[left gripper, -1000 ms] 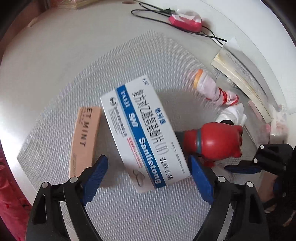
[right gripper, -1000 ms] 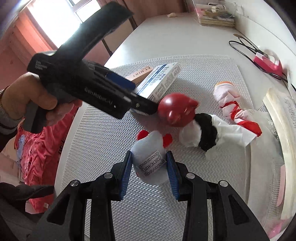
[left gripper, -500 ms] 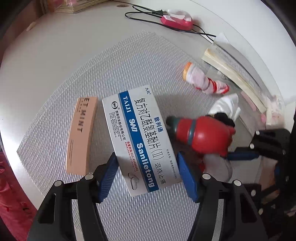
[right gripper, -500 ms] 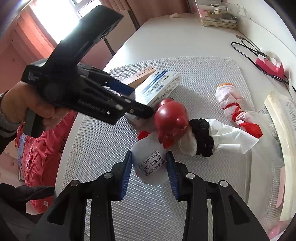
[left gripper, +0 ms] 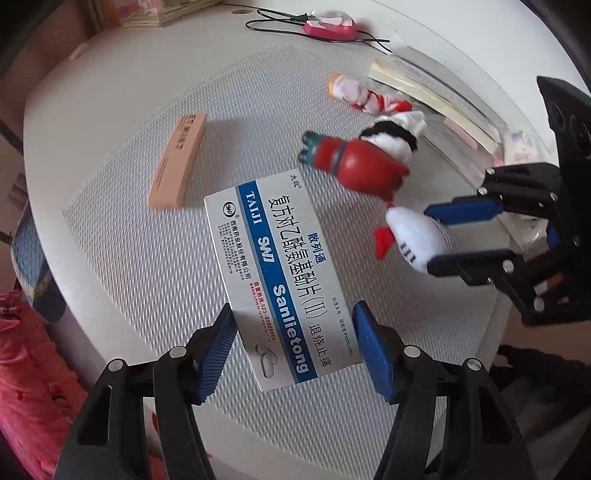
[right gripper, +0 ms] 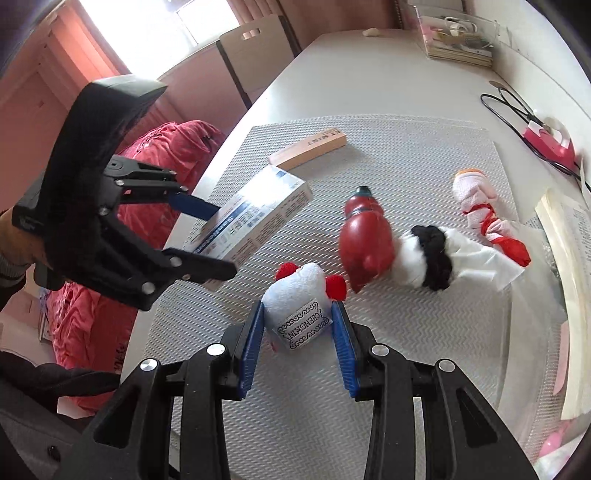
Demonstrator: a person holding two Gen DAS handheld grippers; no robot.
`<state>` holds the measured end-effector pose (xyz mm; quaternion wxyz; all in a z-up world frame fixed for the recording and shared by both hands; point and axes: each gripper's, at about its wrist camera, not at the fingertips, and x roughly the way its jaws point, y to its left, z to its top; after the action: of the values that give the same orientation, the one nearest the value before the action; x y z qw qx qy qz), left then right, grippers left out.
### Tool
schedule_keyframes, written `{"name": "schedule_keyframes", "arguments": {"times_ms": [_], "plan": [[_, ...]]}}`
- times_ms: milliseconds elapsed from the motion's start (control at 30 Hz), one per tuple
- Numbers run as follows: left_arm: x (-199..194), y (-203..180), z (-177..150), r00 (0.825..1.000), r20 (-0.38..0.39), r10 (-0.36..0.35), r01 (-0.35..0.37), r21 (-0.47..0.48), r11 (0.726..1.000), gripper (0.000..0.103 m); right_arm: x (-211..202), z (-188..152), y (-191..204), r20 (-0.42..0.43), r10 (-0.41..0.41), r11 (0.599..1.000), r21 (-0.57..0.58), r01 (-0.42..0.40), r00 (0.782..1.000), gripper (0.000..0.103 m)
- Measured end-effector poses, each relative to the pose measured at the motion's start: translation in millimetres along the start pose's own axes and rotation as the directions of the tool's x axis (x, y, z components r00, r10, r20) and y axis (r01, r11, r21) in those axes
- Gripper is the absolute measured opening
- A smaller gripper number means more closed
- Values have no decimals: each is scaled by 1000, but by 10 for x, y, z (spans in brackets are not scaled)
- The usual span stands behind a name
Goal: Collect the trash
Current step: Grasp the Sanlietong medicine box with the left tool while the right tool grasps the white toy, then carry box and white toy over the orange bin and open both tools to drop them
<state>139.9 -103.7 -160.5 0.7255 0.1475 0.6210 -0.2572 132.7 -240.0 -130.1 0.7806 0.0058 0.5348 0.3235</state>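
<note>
My left gripper (left gripper: pixel 293 343) is shut on a white and blue medicine box (left gripper: pixel 280 273) and holds it lifted above the grey mat (left gripper: pixel 147 258); the box also shows in the right wrist view (right gripper: pixel 255 218). My right gripper (right gripper: pixel 299 343) is shut on a small white plush toy (right gripper: pixel 299 310) with red ears, which also shows in the left wrist view (left gripper: pixel 413 236). A red toy figure (right gripper: pixel 365 240) lies on the mat beside a black and white cloth (right gripper: pixel 436 258). A tan mint box (right gripper: pixel 306 147) lies further back.
A pink and white knotted sock (right gripper: pixel 480 206) lies on the mat at right. A book (left gripper: pixel 428 96) and a pink device with a black cable (left gripper: pixel 328 26) lie by the table's far edge. A red blanket (right gripper: pixel 92 295) lies beyond the table's left edge.
My left gripper closed on the medicine box and lifted it back off the mat. The red toy tipped over and lies apart from the box. My right gripper still holds the plush toy.
</note>
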Motion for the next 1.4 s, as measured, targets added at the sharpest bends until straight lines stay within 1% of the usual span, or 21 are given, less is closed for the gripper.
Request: {"name": "schedule_keyframes", "arguments": {"times_ms": [167,233,367,433,567,633,667,767,933,967,1033,1200,1300,1367,1400], "plan": [[-192,-6,-372,1000,11,16,-15,-22,1000,65,-71,-11,184,2,27,999,-31,-27,1000,37],[-239,-52,-447,999,22,25,-25,-35,999,65,-90,-24,278,4,38,998,-51,-38,999,37],[-412,-9,-668,998,42,46,-42,-87,995,65,-104,4,440,-2,62,993,-99,-62,998,37],[-543,38,-851,997,50,62,-56,-116,992,65,-93,44,547,-8,73,990,-123,-74,997,37],[-628,89,-1041,993,64,100,-87,-187,978,65,-38,132,871,-22,108,975,-192,-110,994,37],[-704,168,-1203,990,68,123,-104,-227,968,65,25,198,1066,-33,132,962,-235,-136,991,37],[-799,265,-1367,989,69,129,-108,-249,962,65,52,207,1134,-38,139,958,-248,-144,990,37],[-907,426,-1674,986,66,155,-127,-315,940,65,193,308,1451,-65,171,934,-306,-183,983,37],[-973,683,-2142,982,48,183,-147,-417,897,65,480,441,1991,-120,218,890,-383,-248,968,37],[-985,738,-2221,981,44,187,-150,-435,888,65,589,481,2150,-139,228,876,-403,-265,964,37],[-995,857,-2403,981,34,191,-153,-470,869,65,700,488,2327,-163,241,860,-422,-288,957,37],[-1003,1200,-2838,981,11,192,-155,-545,824,65,1167,593,2906,-238,255,818,-464,-341,937,37],[-946,1445,-3071,983,4,182,-146,-576,804,65,1465,649,3192,-276,258,798,-479,-365,926,37],[-858,1629,-3202,985,2,175,-139,-592,794,65,1682,665,3331,-295,242,797,-484,-362,925,37],[-802,1724,-3263,986,9,165,-127,-600,790,65,1894,692,3412,-315,235,799,-476,-367,920,37]]}}
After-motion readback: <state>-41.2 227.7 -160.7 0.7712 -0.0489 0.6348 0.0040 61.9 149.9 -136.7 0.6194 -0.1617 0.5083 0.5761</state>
